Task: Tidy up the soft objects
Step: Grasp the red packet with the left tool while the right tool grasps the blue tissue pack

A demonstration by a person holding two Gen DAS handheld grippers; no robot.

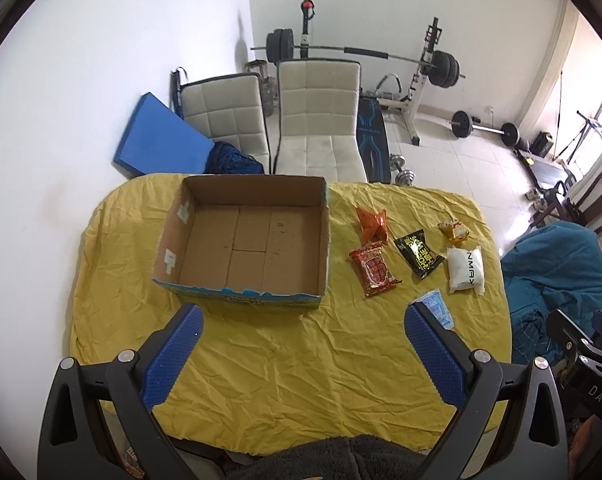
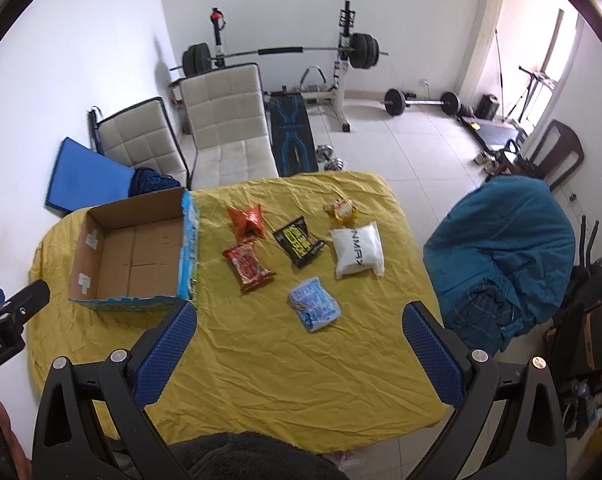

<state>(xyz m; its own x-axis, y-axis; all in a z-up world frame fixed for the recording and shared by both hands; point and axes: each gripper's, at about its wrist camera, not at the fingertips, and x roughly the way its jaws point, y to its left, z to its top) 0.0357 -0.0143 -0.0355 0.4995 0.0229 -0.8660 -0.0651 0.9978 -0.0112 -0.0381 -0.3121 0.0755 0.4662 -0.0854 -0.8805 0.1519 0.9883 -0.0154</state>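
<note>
Left wrist view: my left gripper [image 1: 301, 320] hangs above the near half of the yellow cloth [image 1: 285, 368], fingers spread wide, nothing between them. The cardboard box [image 1: 173, 240] sits at 12 o'clock from it, open-topped, with nothing inside. At 1 to 2 o'clock lie the packets, all on the cloth and outside the box: red packet [image 1: 375, 268], orange packet [image 1: 372, 224], black-and-yellow packet [image 1: 417, 253], white pouch [image 1: 466, 269], small yellow packet [image 1: 454, 231]. A pale blue packet [image 1: 437, 308] is partly hidden behind my right-hand blue pad; print unreadable.

Right wrist view: my right gripper [image 2: 300, 320] is likewise spread wide and holds nothing. The pale blue packet lies at 12 o'clock, just beyond the fingertips, apart from them. The red packet sits at 11 o'clock, the white pouch at 1 o'clock, the box at 10 o'clock. The packets appear not to touch one another, though the orange and red ones lie close. A dark fleece sleeve [image 2: 253, 456] fills the bottom edge.
</note>
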